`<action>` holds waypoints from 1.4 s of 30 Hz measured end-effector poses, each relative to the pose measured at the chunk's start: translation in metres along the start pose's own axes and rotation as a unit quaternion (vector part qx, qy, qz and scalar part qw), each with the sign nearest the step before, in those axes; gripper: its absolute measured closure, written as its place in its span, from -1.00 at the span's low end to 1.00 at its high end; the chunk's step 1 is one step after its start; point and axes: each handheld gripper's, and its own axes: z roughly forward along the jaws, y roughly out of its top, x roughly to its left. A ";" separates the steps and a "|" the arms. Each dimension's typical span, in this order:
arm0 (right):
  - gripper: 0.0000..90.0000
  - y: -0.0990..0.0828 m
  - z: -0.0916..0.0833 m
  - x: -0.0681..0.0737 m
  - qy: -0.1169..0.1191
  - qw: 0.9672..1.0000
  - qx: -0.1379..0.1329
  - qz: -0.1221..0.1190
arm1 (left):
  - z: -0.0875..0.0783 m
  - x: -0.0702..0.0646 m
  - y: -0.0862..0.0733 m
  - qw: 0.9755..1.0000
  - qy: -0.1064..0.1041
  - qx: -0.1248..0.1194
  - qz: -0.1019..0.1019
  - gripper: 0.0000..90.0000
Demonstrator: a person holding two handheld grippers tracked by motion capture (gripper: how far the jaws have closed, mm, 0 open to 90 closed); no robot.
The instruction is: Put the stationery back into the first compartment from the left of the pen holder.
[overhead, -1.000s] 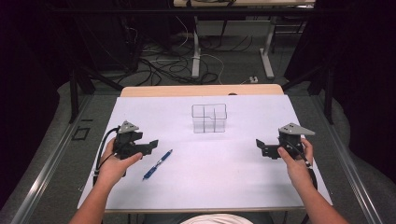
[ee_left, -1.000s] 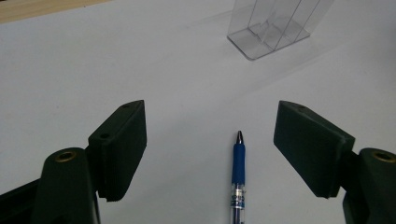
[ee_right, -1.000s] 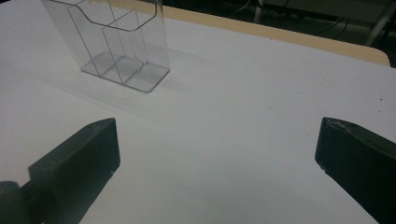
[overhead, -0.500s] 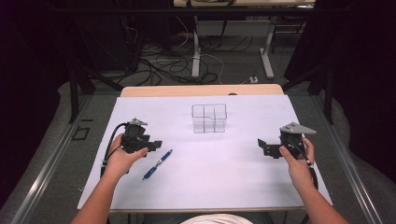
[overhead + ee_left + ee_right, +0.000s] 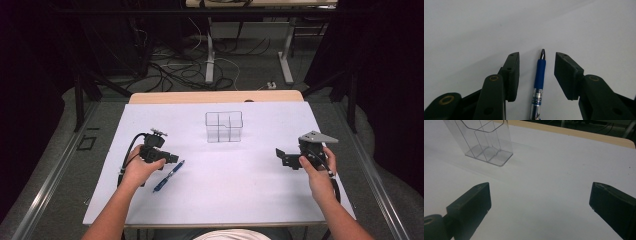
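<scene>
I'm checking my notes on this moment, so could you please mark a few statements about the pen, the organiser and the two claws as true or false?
1. The blue ballpoint pen lies between the left claw's open jaws. True.
2. The pen stands inside the clear plastic compartment organiser. False: it lies flat on the white table.
3. The right claw grips the organiser. False: its jaws are wide open over bare table, the organiser beyond them.
4. The organiser's compartments are empty. True.

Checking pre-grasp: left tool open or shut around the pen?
Open. In the left gripper view the left tool has its jaws apart, one on each side of the blue pen, neither touching it.
</scene>
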 end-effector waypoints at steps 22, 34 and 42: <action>-0.94 -0.001 0.006 0.001 0.004 1.000 0.009 0.009 | 0.019 -0.005 -0.009 0.999 -0.018 0.042 -0.003 0.44; -0.94 -0.002 0.007 0.000 0.010 1.000 0.012 0.012 | 0.026 -0.008 -0.008 0.998 -0.003 0.064 0.013 0.54; -0.94 -0.002 0.008 0.001 0.011 1.000 0.015 0.015 | 0.027 -0.008 -0.007 0.997 0.007 0.069 0.029 0.69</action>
